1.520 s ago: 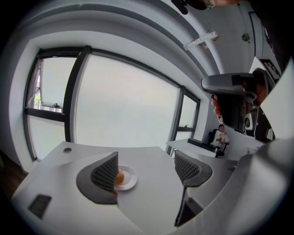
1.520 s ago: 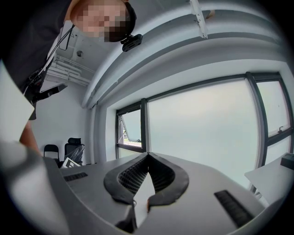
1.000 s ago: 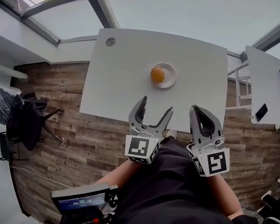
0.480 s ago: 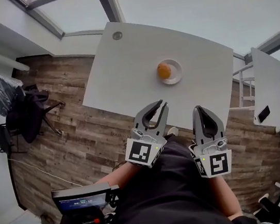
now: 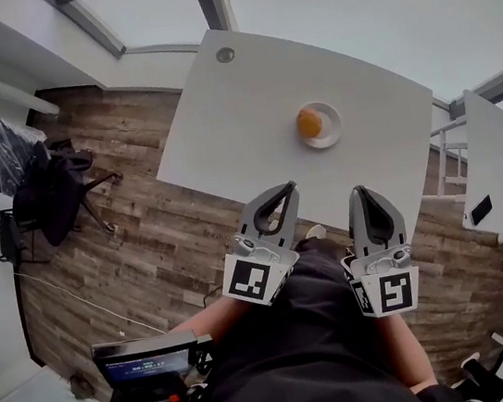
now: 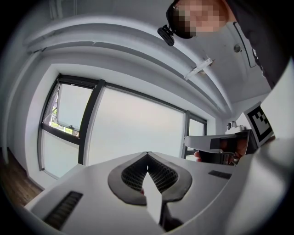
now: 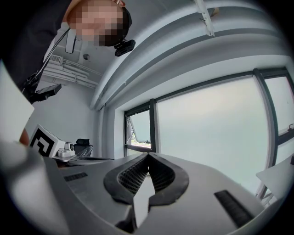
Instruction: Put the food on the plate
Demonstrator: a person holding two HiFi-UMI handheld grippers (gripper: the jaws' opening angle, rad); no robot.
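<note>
My left claw (image 5: 280, 193) has just been closing, and its jaws now meet with nothing between them. My right claw (image 5: 364, 195) is pressed together and empty too. Both hang close to my body, short of the tabletop (image 5: 240, 122) edge. The orange food (image 5: 308, 123) sits on the white plate (image 5: 333, 123), well apart from both, so I judge the task done.
</note>
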